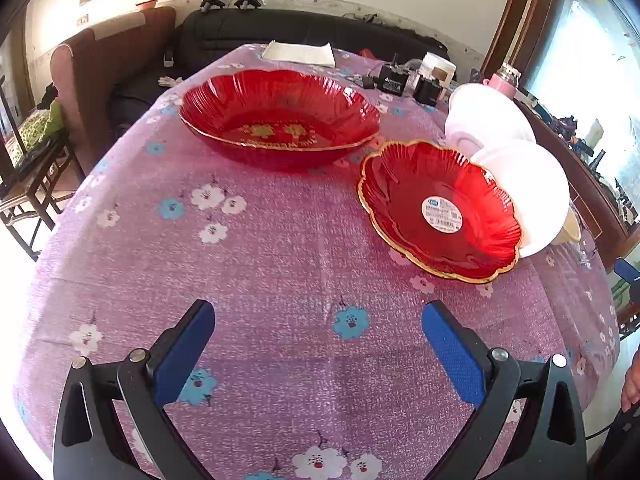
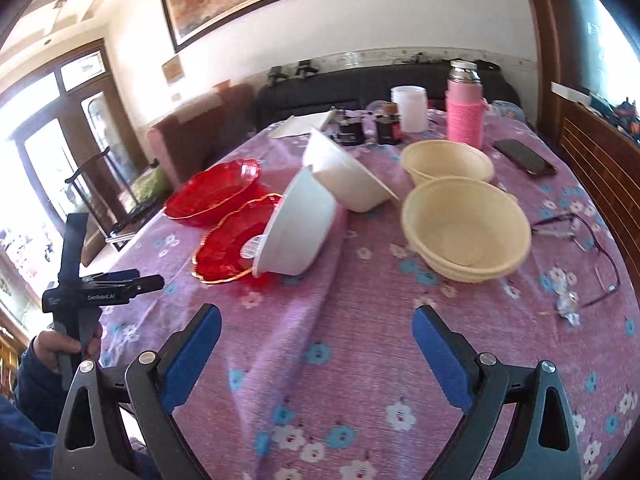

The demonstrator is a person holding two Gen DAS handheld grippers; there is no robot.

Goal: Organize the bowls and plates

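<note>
Plates and bowls all on the purple floral tablecloth [image 1: 280, 240], none held. From my left cam: large red dish [image 1: 278, 118] far centre, smaller red plate [image 1: 440, 210] tilted against a white bowl [image 1: 532, 184] on its side, second white bowl [image 1: 486, 120] behind. Right cam adds two cream bowls [image 2: 466, 228] upright — near one looks stacked. Left gripper [image 1: 318, 344] and right gripper [image 2: 316, 344] both spread wide, nothing between the pads, hovering over bare cloth.
</note>
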